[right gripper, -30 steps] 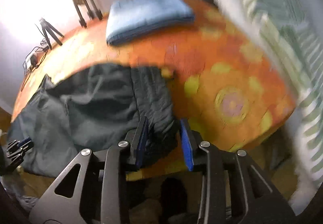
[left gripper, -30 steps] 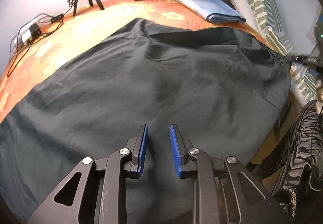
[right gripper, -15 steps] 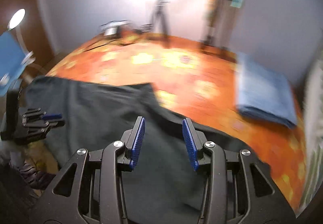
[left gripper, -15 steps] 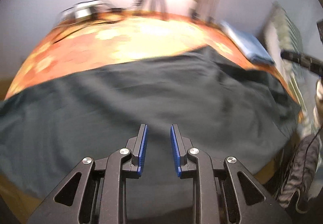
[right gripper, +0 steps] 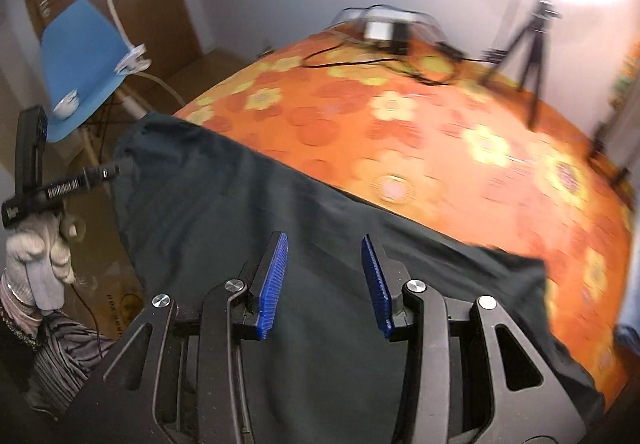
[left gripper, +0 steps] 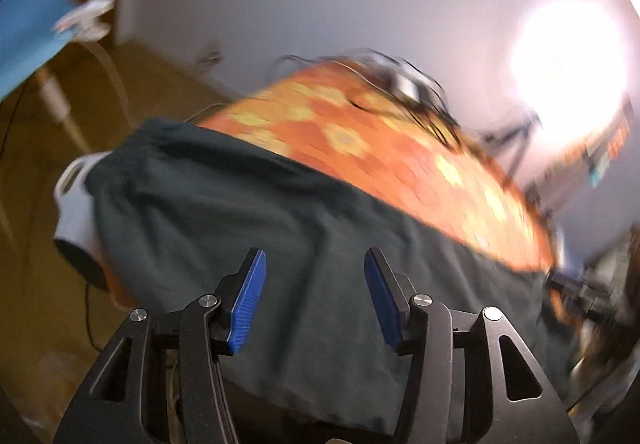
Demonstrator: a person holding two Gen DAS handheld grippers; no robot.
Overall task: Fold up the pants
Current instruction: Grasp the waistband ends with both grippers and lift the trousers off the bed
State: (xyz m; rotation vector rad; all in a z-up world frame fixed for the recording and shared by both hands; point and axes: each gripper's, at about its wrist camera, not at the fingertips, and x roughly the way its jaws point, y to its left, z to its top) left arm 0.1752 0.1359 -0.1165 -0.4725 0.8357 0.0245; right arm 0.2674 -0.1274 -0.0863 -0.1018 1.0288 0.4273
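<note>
So we've both swung round toward the leg end of the bed (right gripper: 400,116) now. A second ago our left wrist view was over the middle of the pants (left gripper: 280,244) looking toward the pillow end, and the right one sat by the waistband with dark cloth between its blue pads. Now both views face the far corner with the cables and the tripod (right gripper: 528,44).

The pants lie flat along the near edge of the orange flowery bedspread, with the leg end draped off the bed's corner, close to the blue chair (right gripper: 80,56).

Our left claw (left gripper: 312,296) has just been opening, and its jaws stand wide apart with nothing between them, only cloth underneath. The right claw (right gripper: 322,280) has just been opening a bit too and sits released over the dark fabric, gripping nothing. In the right view our gloved left hand (right gripper: 36,256) shows right out by the hem corner.

Our read: the waistband end is let go and we're lining up to grab the leg end, probably to bring it over toward the waist. The left view is pretty smeared, so we can't say exactly where the hem edge sits.
</note>
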